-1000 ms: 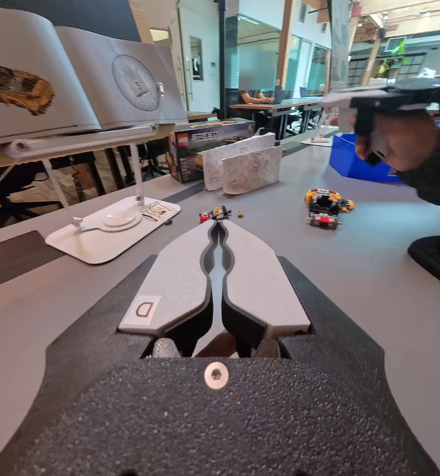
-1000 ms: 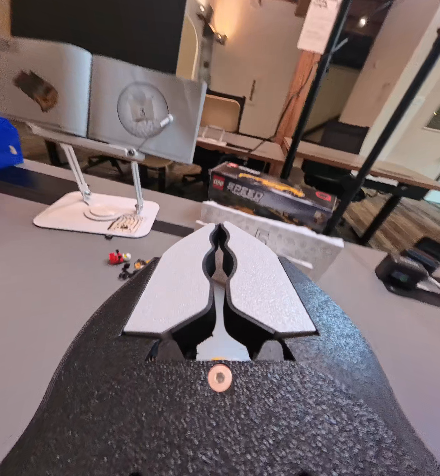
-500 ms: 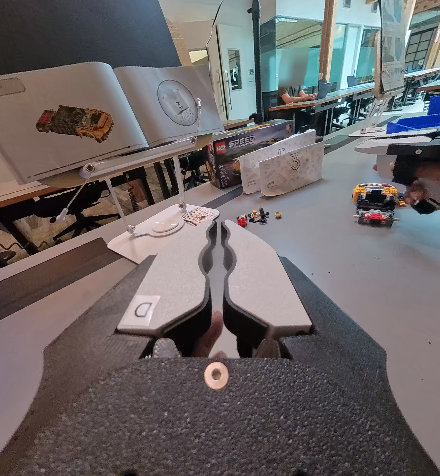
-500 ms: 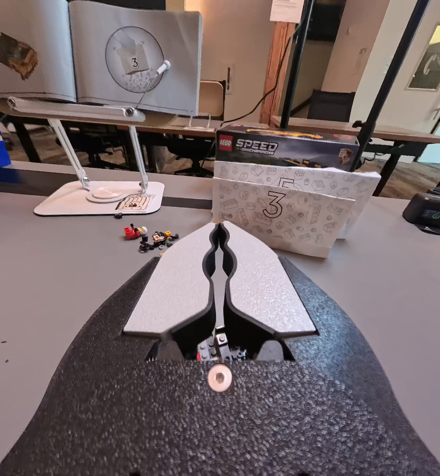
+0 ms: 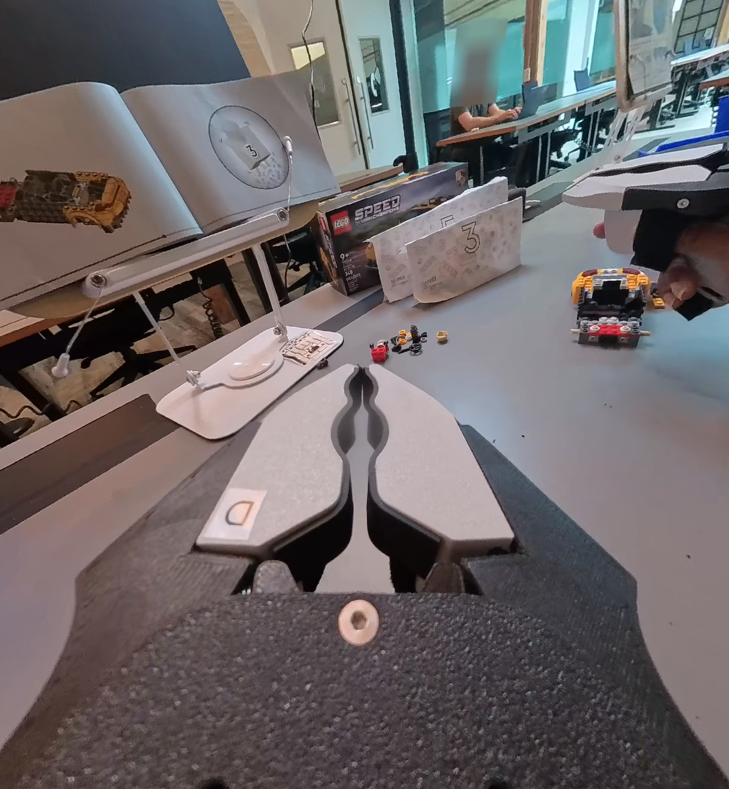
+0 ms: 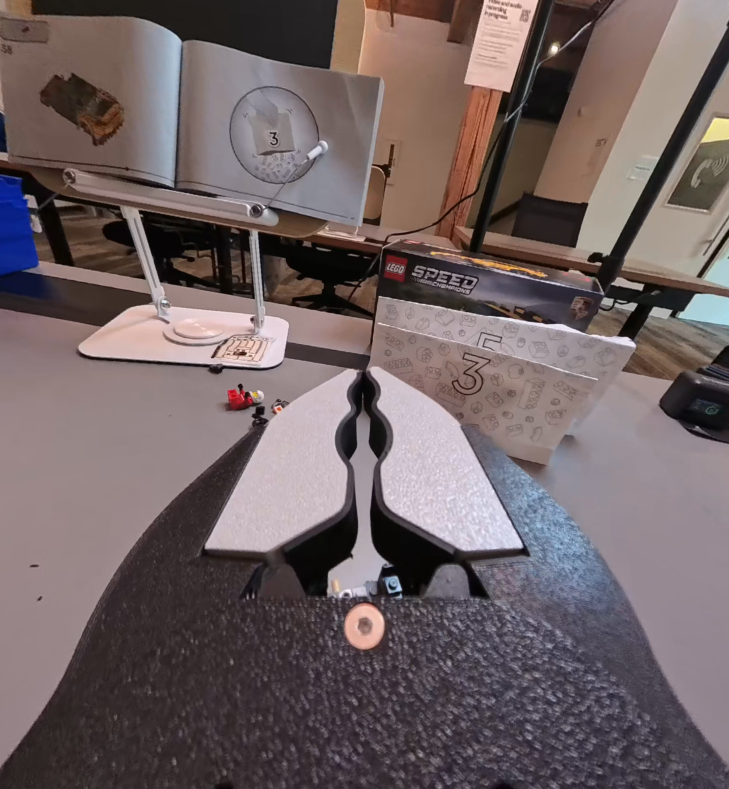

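While both pairs of jaws are pressed tip to tip with nothing between them, the nearest things are the toy-brick pieces on the grey table (image 5: pixel 610 448). The left gripper (image 5: pixel 360 368) hangs above the table with its fingertips closed on air. Just ahead of those tips lies a scatter of small loose pieces (image 5: pixel 405 339), a red one nearest, and slightly left of them is the white base of a book stand (image 5: pixel 226 397) with a sticker sheet (image 5: pixel 309 346) on its corner.

The right gripper (image 6: pixel 363 373) is likewise closed and holds nothing. A half-built yellow, black and red brick car (image 5: pixel 608 305) sits beneath it, close under the hand (image 5: pixel 721 273) holding it. Whether the body touches the car cannot be made out. Ahead of its tips stand two white printed paper bags (image 6: pixel 503 384) leaning on a dark toy box (image 6: pixel 482 277). To the left of the tips are the same loose pieces (image 6: pixel 243 397).

An open instruction booklet (image 6: pixel 183 115) rests on the stand, above and left of both grippers. A small dark device (image 6: pixel 708 405) lies far right.

The likely risk is that a low sweep of either broad body scatters the tiny pieces or nudges the car, since the bodies hide what lies directly beneath them.
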`<control>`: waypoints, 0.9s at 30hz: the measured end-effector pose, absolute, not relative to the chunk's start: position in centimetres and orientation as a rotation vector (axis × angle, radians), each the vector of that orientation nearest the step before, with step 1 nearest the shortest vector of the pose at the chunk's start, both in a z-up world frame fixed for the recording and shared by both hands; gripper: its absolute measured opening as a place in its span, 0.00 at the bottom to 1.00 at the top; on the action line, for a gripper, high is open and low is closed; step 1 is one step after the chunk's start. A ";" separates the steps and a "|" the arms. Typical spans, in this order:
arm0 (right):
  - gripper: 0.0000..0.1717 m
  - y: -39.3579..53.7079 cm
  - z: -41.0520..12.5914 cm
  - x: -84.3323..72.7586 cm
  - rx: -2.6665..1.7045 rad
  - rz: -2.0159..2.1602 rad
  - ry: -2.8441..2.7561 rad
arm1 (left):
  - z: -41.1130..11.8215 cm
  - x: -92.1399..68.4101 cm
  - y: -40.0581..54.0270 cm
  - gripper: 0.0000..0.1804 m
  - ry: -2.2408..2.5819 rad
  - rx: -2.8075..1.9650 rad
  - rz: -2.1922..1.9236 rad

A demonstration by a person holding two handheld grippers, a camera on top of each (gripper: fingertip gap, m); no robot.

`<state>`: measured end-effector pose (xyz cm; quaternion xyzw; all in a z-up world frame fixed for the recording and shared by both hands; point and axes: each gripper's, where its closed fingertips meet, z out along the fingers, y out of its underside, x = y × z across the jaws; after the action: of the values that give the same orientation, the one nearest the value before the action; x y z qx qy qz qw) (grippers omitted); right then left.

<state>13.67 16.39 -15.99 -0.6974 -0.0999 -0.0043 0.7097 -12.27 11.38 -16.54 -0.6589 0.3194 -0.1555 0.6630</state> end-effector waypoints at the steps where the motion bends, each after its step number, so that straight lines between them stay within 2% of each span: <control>1: 0.00 16.3 -16.0 13.6 -1.548 -0.009 -0.221 | -16.6 -12.1 11.3 0.00 0.719 -1.496 -0.359; 13: 0.00 15.9 -16.4 10.5 -1.556 0.025 -0.283 | -17.0 -10.1 10.9 0.00 0.730 -1.534 -0.383; 27: 0.00 15.0 -16.5 3.1 -1.494 0.217 -0.621 | -17.5 -9.4 10.8 0.00 0.767 -1.538 -0.400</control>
<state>3.14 14.99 -16.50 -0.6668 -0.2771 0.0968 0.6850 -9.44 10.85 -17.50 -0.6732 0.3355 -0.1750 0.6353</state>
